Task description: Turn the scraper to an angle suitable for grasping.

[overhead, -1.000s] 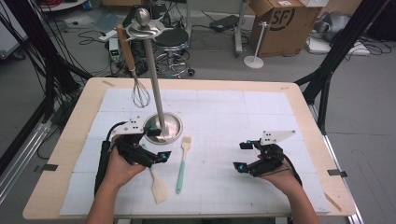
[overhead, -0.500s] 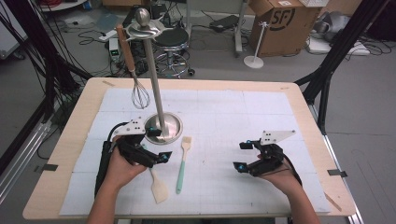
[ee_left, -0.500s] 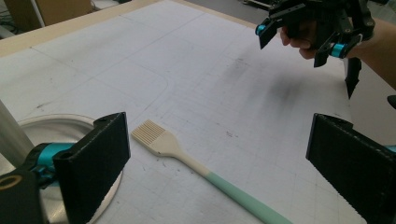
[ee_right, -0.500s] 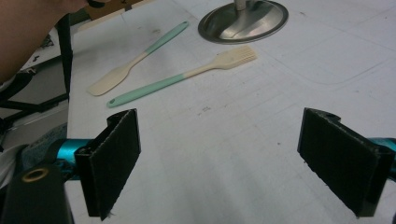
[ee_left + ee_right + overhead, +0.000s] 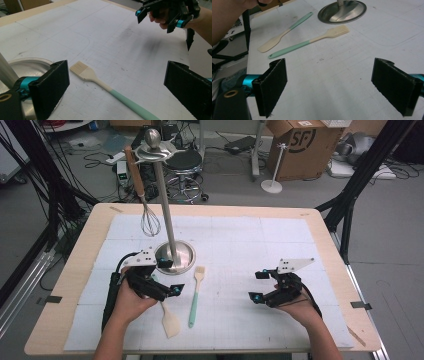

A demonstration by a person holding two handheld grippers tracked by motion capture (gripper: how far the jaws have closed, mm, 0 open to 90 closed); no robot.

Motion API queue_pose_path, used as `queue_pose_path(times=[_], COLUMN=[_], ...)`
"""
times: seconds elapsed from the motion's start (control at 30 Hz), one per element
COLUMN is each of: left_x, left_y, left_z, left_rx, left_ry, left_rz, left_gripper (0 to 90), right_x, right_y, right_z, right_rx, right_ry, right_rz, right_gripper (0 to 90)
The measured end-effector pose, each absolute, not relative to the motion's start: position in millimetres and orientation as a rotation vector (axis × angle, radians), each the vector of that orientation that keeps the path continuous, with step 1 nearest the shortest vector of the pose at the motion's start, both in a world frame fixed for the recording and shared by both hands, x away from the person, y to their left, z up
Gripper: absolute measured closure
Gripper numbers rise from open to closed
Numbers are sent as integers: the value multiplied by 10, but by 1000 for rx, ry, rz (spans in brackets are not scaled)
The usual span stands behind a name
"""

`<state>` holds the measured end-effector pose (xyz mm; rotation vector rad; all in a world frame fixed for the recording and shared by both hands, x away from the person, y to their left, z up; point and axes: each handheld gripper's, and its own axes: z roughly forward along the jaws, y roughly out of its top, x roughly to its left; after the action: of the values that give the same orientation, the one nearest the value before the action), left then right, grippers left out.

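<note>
The work surface is a light wooden table (image 5: 70, 285) covered by a white gridded mat (image 5: 260, 245). The floor (image 5: 390, 265) beyond is grey and smooth. Behind the table stand a round stool (image 5: 184, 162), a cardboard box (image 5: 300, 142) and a white stand with a disc base (image 5: 271, 182). Black frame legs (image 5: 357, 180) rise at the right; loose cables (image 5: 30, 170) run at the left.

On the desk (image 5: 330, 240), the stand (image 5: 175, 256) sits left of centre, a whisk (image 5: 149, 222) hanging behind-left of it. The brush (image 5: 195, 292) lies just before the stand's base, the spatula (image 5: 167, 317) left of it. Left hand-held gripper (image 5: 170, 277) adjoins the base; right hand-held gripper (image 5: 256, 285) lies well apart, rightward.
</note>
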<state>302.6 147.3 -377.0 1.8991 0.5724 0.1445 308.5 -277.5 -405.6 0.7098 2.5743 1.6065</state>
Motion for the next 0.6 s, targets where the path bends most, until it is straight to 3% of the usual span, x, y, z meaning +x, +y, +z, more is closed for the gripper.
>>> queue_pose_path(times=[0.6], left_x=[3071], left_y=[1555], left_z=[-3949], left_rx=[2008], left_ry=[734], left_rz=[256], left_gripper=[88], right_x=[3056], right_y=[-2763], right_z=[-4033], right_rx=[702], right_ry=[2573], right_rz=[1610], right_gripper=[127])
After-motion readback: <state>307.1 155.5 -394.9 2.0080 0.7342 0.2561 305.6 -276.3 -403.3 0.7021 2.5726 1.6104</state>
